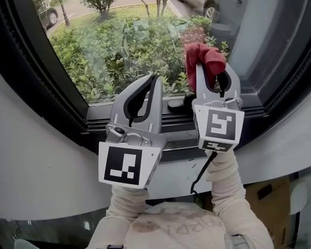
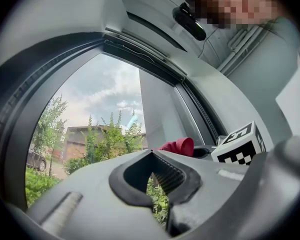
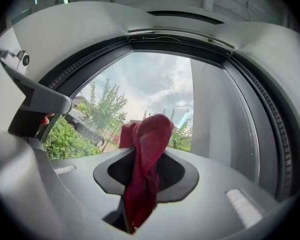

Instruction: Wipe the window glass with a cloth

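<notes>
The window glass (image 1: pixel 119 40) is observed directly ahead of both grippers, filling the upper part of the head view. Green shrubs (image 1: pixel 93 61) and a parked car (image 1: pixel 49 17) are seen through it. The glass is bounded by a dark window frame (image 1: pixel 52 87), whose lower rail (image 1: pixel 176 118) passes just beneath the jaws of both grippers. A pale curved wall (image 1: pixel 36 160) is noted outside the frame, to the left of and below the left gripper.

The left gripper (image 1: pixel 152 79) is held up toward the lower part of the glass, close beside the right gripper (image 1: pixel 212 74) and slightly lower than it. Its jaws are recorded as closed together, with nothing held between them. Only greenery is seen through the hollow behind the tips in the left gripper view.

The right gripper is clenched on a red cloth (image 1: pixel 202 56). In the right gripper view the cloth (image 3: pixel 147 139) is seen pinched between the jaws, bunched above the tips and hanging down through the hollow behind them. The bunched end is presented toward the glass; contact with the pane cannot be confirmed.

A marker cube (image 1: pixel 219 126) is carried on the back of the right gripper, and another (image 1: pixel 125 164) on the left. Light sleeves (image 1: pixel 225 185) are seen behind both grippers.
</notes>
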`<state>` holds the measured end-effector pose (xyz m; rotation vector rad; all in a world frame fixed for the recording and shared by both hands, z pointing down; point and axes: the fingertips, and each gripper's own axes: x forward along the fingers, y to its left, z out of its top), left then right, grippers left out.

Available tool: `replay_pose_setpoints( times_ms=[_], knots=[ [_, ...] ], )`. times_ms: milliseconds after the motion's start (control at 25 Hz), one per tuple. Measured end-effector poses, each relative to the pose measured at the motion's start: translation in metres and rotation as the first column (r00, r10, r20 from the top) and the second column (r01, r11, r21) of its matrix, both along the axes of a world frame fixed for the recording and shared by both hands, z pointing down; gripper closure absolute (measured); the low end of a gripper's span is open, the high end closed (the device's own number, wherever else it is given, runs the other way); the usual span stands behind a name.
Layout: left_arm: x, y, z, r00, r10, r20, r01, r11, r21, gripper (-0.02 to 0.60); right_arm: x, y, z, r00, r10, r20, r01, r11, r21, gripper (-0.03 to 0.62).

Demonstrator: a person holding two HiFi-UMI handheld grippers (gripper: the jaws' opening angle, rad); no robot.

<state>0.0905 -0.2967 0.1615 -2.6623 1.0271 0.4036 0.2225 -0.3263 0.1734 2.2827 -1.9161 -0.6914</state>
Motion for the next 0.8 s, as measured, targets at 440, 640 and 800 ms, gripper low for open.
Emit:
replay_pose_setpoints(
  times_ms=[440,640,800],
  knots=[
    [-0.033,-0.006,0.011,0.999,-0.046,-0.001,0.046,0.999,-0.022,0.581,-0.024,-0.006,0.020,0.997,-0.031,0.071,0.033,0.999,-0.016,0.471],
    [-0.063,-0.016,0.018,0.996,-0.084,-0.003,0.084,0.996,-0.033,0.581,-0.067,-0.019,0.026,0.996,-0.067,0.066,0.068,0.998,-0.010,0.473],
    [-0.093,-0.022,0.020,0.993,-0.115,-0.007,0.114,0.993,-0.041,0.581,-0.104,-0.029,0.027,0.994,-0.092,0.062,0.092,0.996,0.000,0.474]
  ],
)
